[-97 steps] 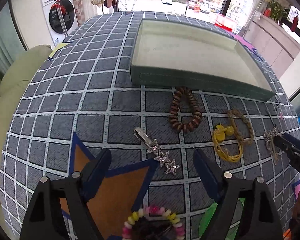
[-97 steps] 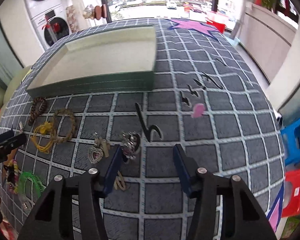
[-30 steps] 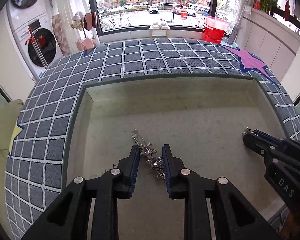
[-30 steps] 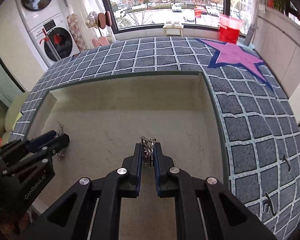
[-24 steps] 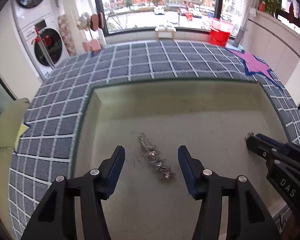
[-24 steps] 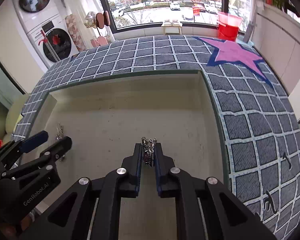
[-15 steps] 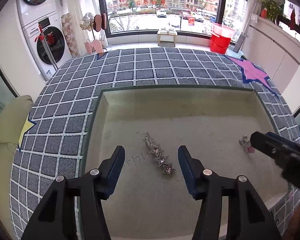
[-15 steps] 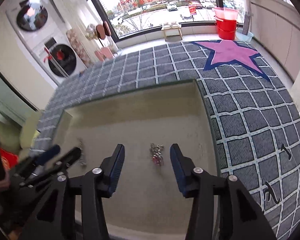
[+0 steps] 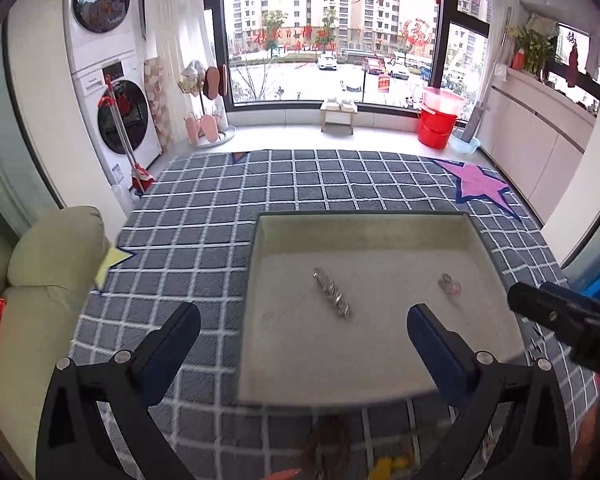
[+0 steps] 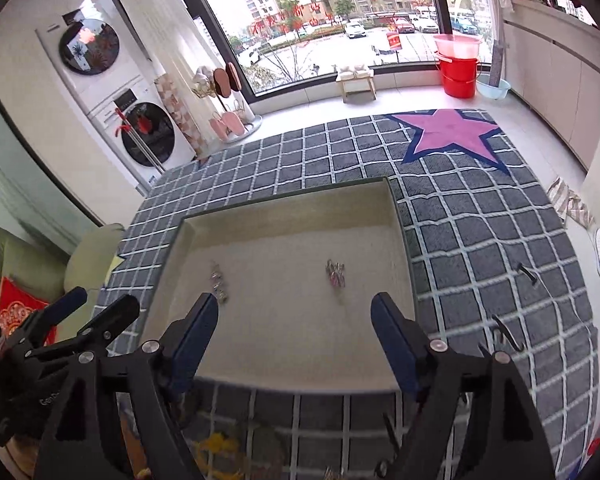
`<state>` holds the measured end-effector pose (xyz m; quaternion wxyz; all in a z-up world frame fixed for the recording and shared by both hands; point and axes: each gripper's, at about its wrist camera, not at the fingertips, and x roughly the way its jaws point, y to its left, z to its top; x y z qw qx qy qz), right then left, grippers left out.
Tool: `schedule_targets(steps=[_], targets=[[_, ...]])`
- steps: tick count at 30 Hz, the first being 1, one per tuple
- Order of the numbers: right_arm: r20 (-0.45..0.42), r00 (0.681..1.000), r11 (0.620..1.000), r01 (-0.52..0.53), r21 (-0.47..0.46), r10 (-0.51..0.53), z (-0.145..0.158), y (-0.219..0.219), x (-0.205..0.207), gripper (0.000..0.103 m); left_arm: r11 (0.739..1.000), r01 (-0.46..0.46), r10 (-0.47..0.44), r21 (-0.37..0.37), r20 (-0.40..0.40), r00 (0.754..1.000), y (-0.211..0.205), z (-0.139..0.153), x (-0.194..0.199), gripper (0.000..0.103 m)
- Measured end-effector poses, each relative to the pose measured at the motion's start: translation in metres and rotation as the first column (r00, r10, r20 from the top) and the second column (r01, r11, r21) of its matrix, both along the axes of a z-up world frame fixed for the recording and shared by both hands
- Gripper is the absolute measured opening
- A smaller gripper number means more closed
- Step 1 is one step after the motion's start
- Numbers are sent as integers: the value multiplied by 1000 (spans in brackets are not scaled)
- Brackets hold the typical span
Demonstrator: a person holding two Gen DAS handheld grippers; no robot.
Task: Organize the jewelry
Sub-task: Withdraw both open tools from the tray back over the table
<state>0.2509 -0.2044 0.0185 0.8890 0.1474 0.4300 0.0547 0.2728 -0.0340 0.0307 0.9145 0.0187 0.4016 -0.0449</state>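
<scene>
Hanging above the shallow rectangular tray with dark green walls and a pale beige lining, the left gripper had its blue-padded jaws spread wide and opening further, with nothing between them. A silver hair clip set with a row of small sparkling stars lay released on the tray floor, slanting from upper left to lower right, roughly in the middle of the lining and clear of every wall. Well apart from it, toward the tray's right side, sat a small silver charm with a pink stone, also free.

The right gripper likewise hovered over the near part of the tray, its jaws parting and gripping nothing; the charm rested on the lining beyond its fingertips, and the star clip lay to the left, just beyond the left finger's tip. Seen from the right wrist, the left gripper's black frame stood at the tray's left edge.

The tray sat on a grey carpet with a white grid pattern bearing a pink star with a dark blue outline. More jewellery lay blurred on the carpet in front of the tray's near wall, including a brown beaded bracelet and something yellow, too smeared to describe further.
</scene>
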Motion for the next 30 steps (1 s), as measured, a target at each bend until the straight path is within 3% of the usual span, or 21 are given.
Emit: schedule_targets(steps=[2,6,11,19,24,30], targets=[[31,1000,1000,1,-19,-1,10,2,-17,103,1000,2,-2,-3,2,1000,8,6,-18,103],[120,992,997,-18,-73,27,32,12,-55,103,999,28,-29,-30,-28,999,27,9,-55,103],[218,975,995,-21,-96,42,51,22,-101,103,999,-17,16,-33,-30,999,52,1,-97,103],[96,993,995,-57,-82,65,40,39,-147,103,995,-78,71,-68,-97,993,91,-35,-154,103],[5,997,995,-74,-59,75,10,48,-173,103,993,-94,84,-67,-139,987,101,-62,-184,103],[-115,991,995,-74,-60,67,-35,53,-190,103,998,-62,61,-2,-148,987,92,-88,-205,103]])
